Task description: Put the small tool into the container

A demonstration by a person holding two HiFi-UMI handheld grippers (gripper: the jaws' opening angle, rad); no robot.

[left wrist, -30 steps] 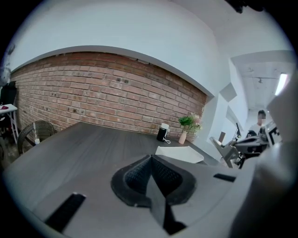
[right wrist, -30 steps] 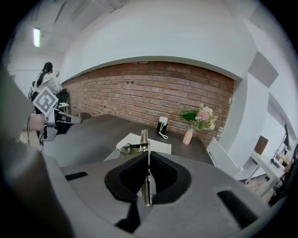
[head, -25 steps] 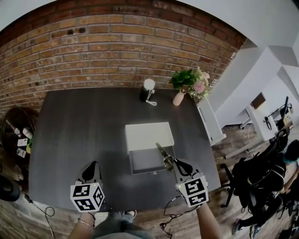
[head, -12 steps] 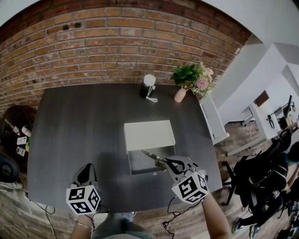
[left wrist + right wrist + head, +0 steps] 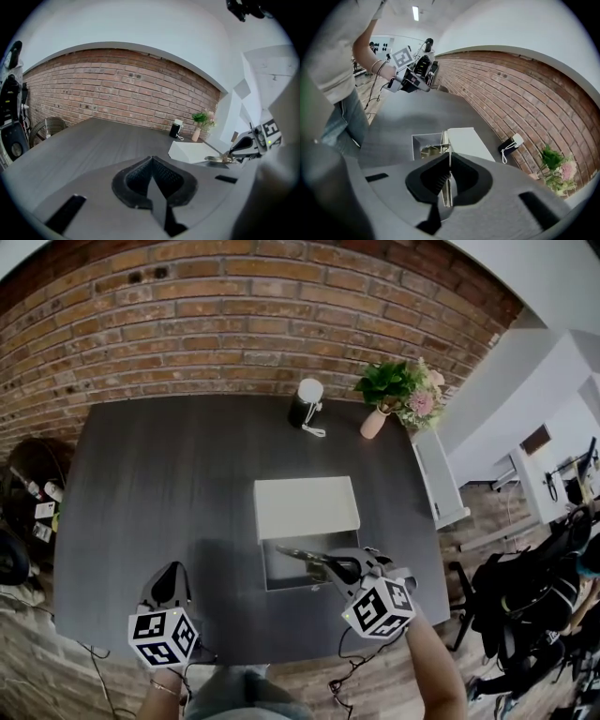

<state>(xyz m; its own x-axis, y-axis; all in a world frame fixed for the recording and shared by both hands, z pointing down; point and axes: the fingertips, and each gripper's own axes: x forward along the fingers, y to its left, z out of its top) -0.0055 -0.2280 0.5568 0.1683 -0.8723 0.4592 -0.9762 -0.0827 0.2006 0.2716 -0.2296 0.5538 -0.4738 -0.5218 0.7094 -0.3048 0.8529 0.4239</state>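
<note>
The right gripper's [image 5: 345, 568] jaws are clamped on the small metal tool [image 5: 302, 555], which hangs over the container's [image 5: 281, 512] open compartment at its 6 o'clock end. It likely only needs lowering and releasing. The left gripper's [image 5: 169, 579] jaws are together and empty.

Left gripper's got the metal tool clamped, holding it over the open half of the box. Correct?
Wrong gripper. The right gripper has the metal tool clamped, holding it over the open half of the box; the right gripper view shows its jaws shut on it. The left gripper is shut on nothing, above the table.
</note>
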